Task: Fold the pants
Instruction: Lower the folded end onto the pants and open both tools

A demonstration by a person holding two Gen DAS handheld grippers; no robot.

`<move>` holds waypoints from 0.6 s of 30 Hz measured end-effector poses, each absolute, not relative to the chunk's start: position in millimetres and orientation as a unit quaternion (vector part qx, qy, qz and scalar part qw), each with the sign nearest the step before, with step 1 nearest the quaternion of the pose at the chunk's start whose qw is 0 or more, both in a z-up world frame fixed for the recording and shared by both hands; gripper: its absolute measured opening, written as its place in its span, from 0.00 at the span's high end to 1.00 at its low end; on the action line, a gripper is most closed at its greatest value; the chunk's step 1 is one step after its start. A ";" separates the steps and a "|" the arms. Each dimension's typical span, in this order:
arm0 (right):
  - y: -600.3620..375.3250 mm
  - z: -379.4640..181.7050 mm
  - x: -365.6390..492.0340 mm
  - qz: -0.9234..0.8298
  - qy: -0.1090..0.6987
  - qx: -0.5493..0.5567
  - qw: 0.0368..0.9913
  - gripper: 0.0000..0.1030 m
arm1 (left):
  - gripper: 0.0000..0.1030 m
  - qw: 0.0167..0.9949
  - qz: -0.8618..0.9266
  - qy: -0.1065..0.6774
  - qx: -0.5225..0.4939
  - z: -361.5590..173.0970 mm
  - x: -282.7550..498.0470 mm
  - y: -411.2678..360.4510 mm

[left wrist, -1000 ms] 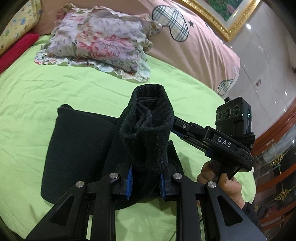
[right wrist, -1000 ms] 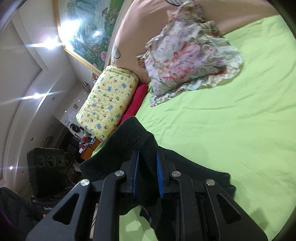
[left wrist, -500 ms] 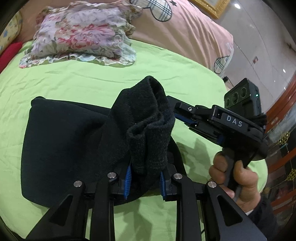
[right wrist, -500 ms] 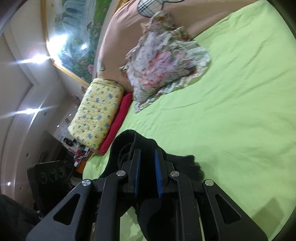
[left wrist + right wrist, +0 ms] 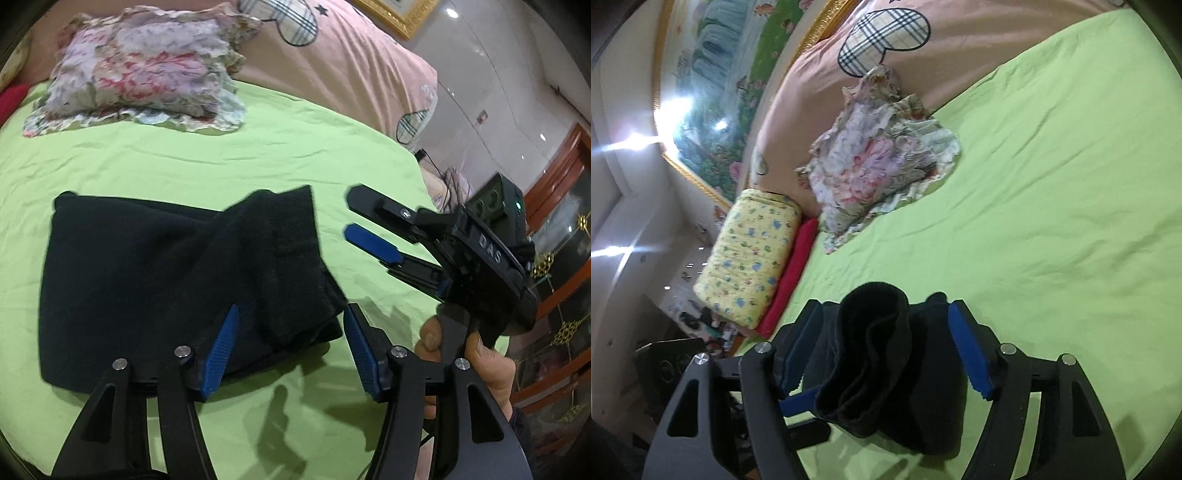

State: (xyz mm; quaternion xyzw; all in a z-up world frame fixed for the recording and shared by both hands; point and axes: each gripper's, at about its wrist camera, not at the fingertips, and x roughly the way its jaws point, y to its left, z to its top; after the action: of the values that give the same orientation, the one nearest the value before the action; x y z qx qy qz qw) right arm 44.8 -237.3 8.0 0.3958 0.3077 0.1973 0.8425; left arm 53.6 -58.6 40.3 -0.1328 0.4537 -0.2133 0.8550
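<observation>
On the bed (image 5: pixel 229 155) lay one pair of black pants (image 5: pixel 177 273), folded into a single bundle. Two claws were in view: the left claw (image 5: pixel 290 350) and the right claw (image 5: pixel 354 216), each with two blue pads, so four pads together. Both claws stood apart with nothing between the pads. One hand (image 5: pixel 476 365) was visible, holding the right claw. There was one floral pillow (image 5: pixel 144 70), one yellow cushion (image 5: pixel 750 254), one red cushion (image 5: pixel 792 273), and one pink headboard (image 5: pixel 332 62) with three checked hearts. One framed painting (image 5: pixel 713 92) hung on the wall.
</observation>
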 end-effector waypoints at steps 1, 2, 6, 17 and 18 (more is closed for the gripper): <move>-235.5 9.7 42.8 0.194 0.307 0.393 0.845 0.30 | 0.40 0.856 -0.209 0.453 -0.137 41.3 52.0 -52.7; -232.8 11.9 40.8 0.189 0.307 0.389 0.848 0.30 | 0.38 0.857 -0.204 0.452 -0.140 42.0 50.6 -47.0; -219.7 15.8 34.4 0.177 0.314 0.378 0.853 0.30 | 0.37 0.860 -0.182 0.451 -0.157 43.4 47.0 -23.0; -183.9 25.0 23.6 0.113 0.339 0.319 0.878 0.28 | 0.34 0.861 -0.133 0.452 -0.192 39.5 44.3 29.3; -182.6 25.7 22.9 0.110 0.338 0.318 0.879 0.28 | 0.34 0.861 -0.129 0.452 -0.195 38.9 44.3 34.3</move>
State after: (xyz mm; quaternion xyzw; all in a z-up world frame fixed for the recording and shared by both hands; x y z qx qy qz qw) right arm 22.9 -182.6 25.7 0.3177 0.3375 0.1099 0.8793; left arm 44.3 34.3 38.9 -0.1950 0.4522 -0.1293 0.8607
